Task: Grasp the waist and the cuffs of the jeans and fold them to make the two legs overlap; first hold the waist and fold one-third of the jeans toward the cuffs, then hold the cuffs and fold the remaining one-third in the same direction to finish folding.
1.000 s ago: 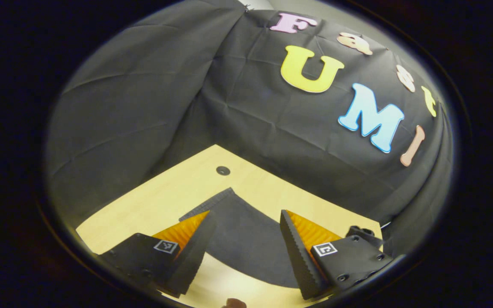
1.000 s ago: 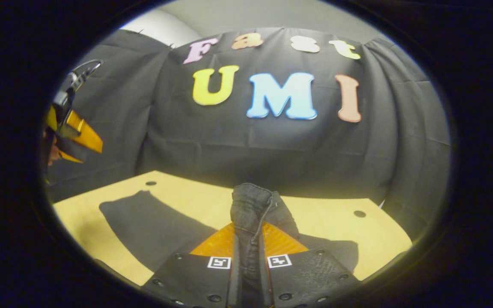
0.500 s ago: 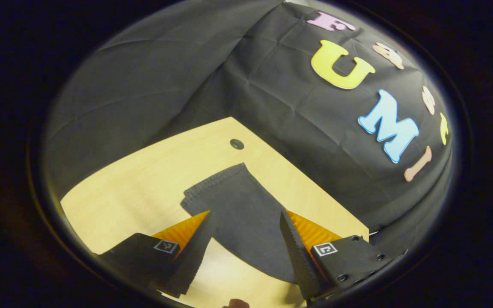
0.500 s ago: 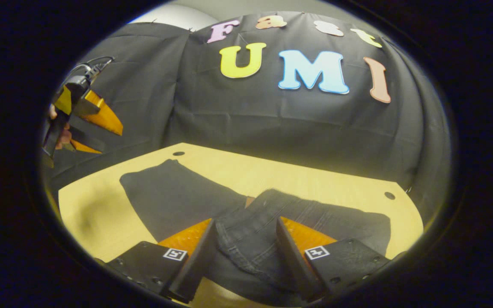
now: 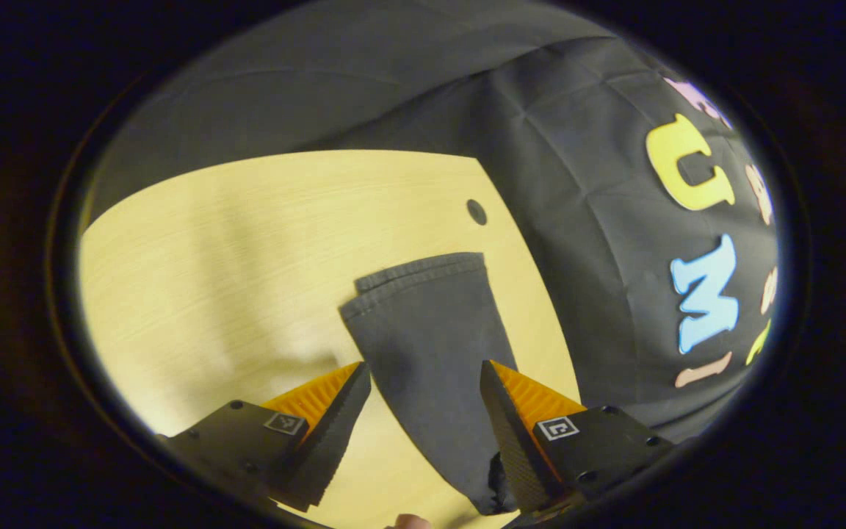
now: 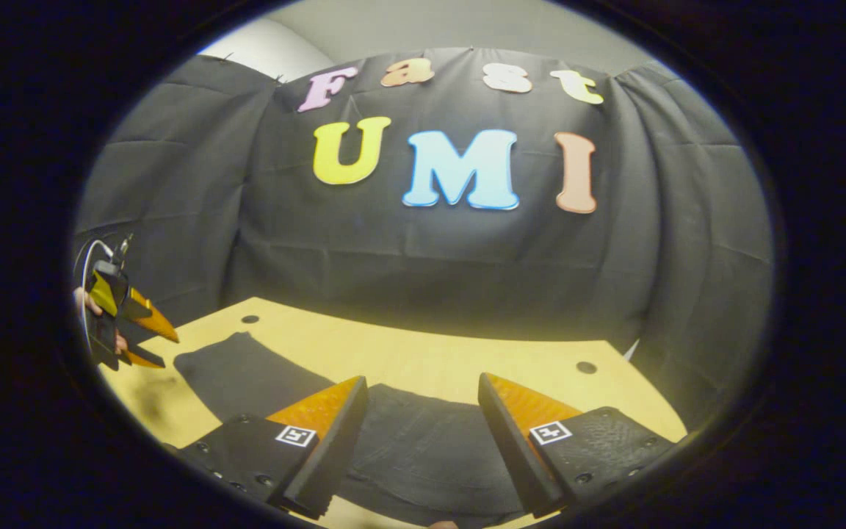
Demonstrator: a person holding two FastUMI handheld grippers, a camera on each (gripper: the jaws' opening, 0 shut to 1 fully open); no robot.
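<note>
The dark jeans (image 6: 423,448) lie flat on the pale wooden table (image 6: 408,353), the waist end folded over the legs just beyond my right gripper (image 6: 421,382). That gripper is open and holds nothing. One leg end (image 6: 243,367) stretches away to the left. In the left gripper view the stacked cuffs (image 5: 423,294) lie on the table (image 5: 232,257), hemmed edge farthest from me. My left gripper (image 5: 423,371) hovers open over the legs, a finger on each side. In the right gripper view, a hand holds the left gripper (image 6: 170,353) beside the cuff end.
Black cloth walls close the table in at the back and sides. Small round holes sit near the table's corners (image 5: 476,211) (image 6: 585,366) (image 6: 250,319). Bare wood stretches left of the cuffs (image 5: 195,294).
My right gripper opened and let go of the waist, which now lies folded on the legs. My left gripper came down and turned toward the cuffs, still open.
</note>
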